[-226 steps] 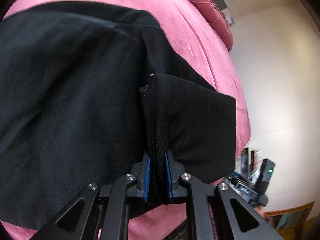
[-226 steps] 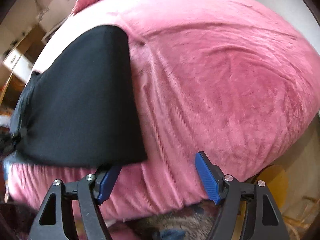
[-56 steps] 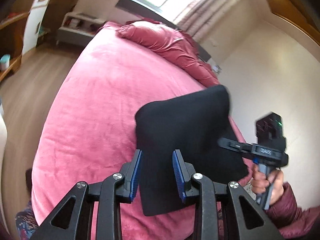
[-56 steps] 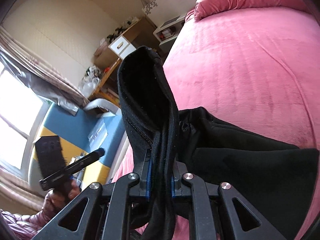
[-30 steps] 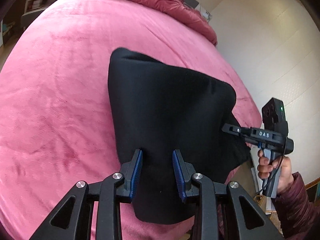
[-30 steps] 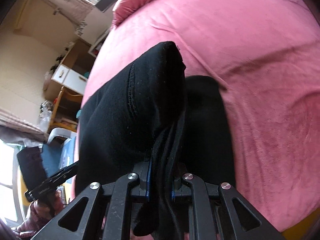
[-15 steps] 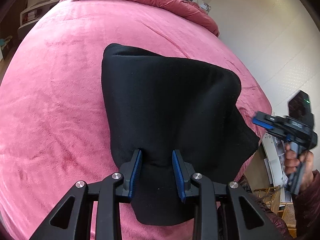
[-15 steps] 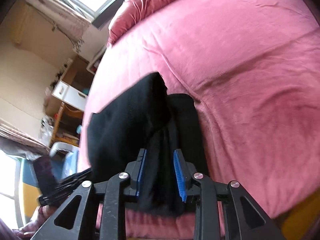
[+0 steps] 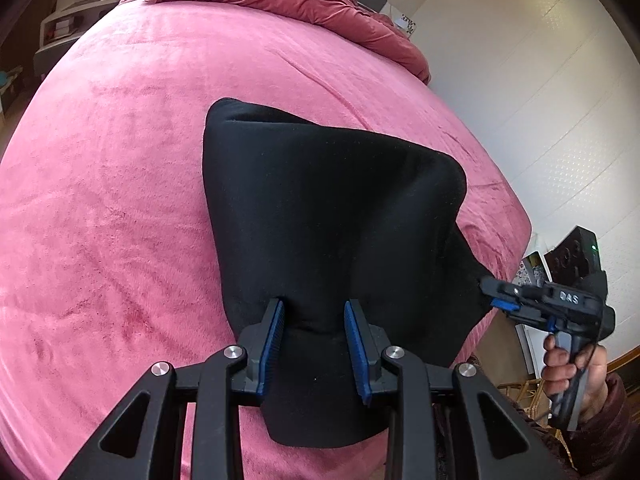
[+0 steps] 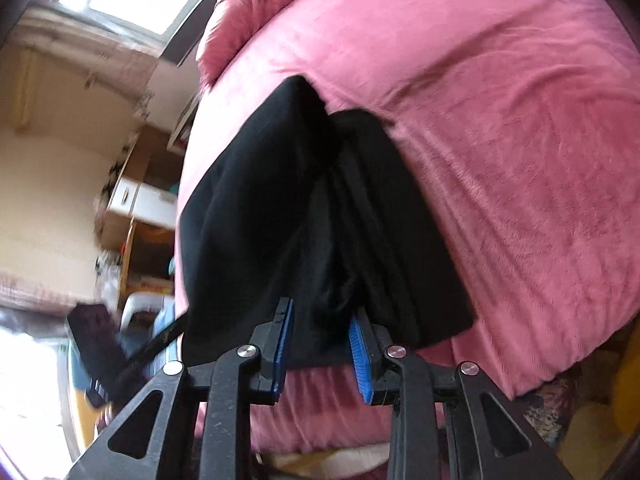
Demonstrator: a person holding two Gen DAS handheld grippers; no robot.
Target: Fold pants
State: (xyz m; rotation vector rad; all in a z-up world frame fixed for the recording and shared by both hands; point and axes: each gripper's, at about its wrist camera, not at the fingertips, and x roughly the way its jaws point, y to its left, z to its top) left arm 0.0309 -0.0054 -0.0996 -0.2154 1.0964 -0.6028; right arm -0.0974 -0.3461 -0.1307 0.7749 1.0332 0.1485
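The black pants (image 9: 320, 216) lie folded in a thick stack on the pink bed (image 9: 120, 180), near its front edge. My left gripper (image 9: 314, 320) is open, its blue pads either side of the stack's near edge, holding nothing. My right gripper (image 10: 322, 334) is open just off the stack's end, where folded layers (image 10: 320, 208) bulge up. The right gripper also shows in the left wrist view (image 9: 504, 300) at the stack's right corner. The left gripper shows blurred in the right wrist view (image 10: 132, 356).
A crumpled red duvet (image 9: 288, 0) lies at the head of the bed. A white wall (image 9: 540, 100) runs along the right side. Wooden shelves and a white drawer unit (image 10: 136, 200) stand beyond the bed's left side. The floor lies below the bed's front edge.
My right gripper has let go of the pants' end and pulled back a little. The folded top layer has settled onto the stack. My left gripper stays open.
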